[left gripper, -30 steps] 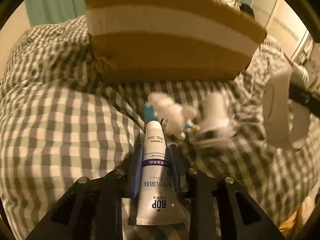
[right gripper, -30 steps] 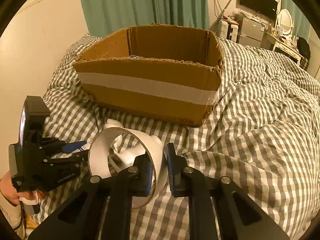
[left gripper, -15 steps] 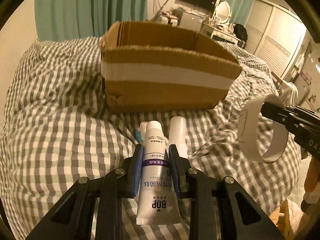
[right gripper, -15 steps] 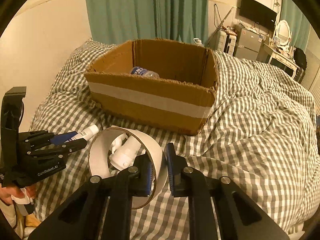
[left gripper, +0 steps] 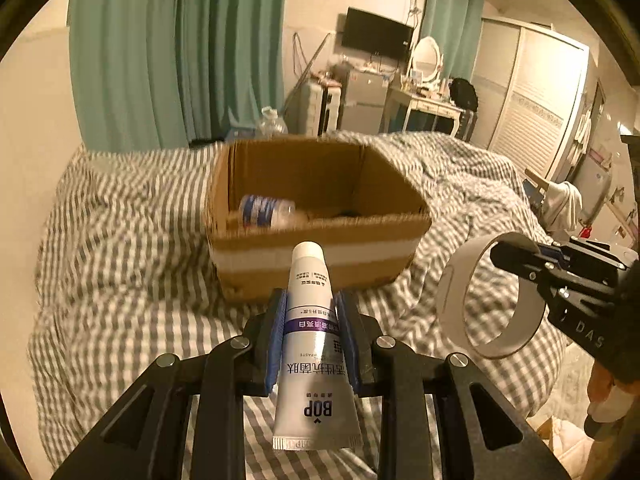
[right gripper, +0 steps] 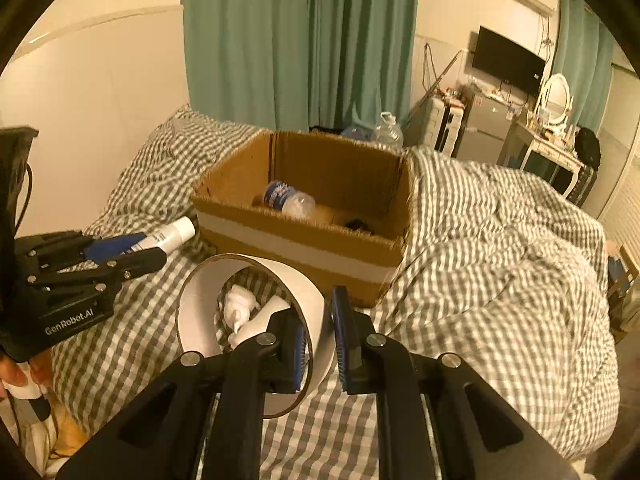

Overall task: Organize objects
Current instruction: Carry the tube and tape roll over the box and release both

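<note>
My left gripper (left gripper: 311,334) clamps a toothpaste tube (left gripper: 314,344), cap aimed at the cardboard box (left gripper: 320,216) on the checked bed (left gripper: 120,264); my right gripper (right gripper: 322,338) pinches the white tape ring's (right gripper: 256,320) wall just beside it

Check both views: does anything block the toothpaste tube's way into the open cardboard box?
Nothing visible does. The toothpaste tube, clamped in the left tool, points at the cardboard box, whose top is open; only a plastic bottle lies inside.

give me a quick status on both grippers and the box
Left gripper shut on toothpaste tube. Right gripper shut on tape ring. Cardboard box ahead, open, bottle inside. Path unobstructed.
</note>
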`<move>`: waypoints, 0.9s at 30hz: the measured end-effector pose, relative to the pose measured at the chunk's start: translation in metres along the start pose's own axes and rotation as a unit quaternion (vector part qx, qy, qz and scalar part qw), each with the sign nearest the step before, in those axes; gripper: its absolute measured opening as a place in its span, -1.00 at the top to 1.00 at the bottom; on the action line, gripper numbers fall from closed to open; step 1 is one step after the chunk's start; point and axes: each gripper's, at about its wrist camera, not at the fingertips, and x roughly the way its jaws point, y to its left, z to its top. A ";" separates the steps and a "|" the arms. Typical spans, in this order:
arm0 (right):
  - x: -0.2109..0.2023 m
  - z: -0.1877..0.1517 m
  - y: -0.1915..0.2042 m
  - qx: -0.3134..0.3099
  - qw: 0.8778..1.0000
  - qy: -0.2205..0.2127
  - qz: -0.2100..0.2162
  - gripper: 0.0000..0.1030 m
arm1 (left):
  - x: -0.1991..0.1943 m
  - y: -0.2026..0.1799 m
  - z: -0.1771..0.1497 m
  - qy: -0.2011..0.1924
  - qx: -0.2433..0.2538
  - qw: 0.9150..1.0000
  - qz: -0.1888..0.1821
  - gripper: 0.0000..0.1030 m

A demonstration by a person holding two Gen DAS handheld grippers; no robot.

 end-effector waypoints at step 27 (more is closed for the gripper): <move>0.029 0.197 -0.029 -0.038 0.997 -0.058 -0.040 0.79 | 0.045 0.027 0.195 -0.069 0.017 0.997 -0.016 0.49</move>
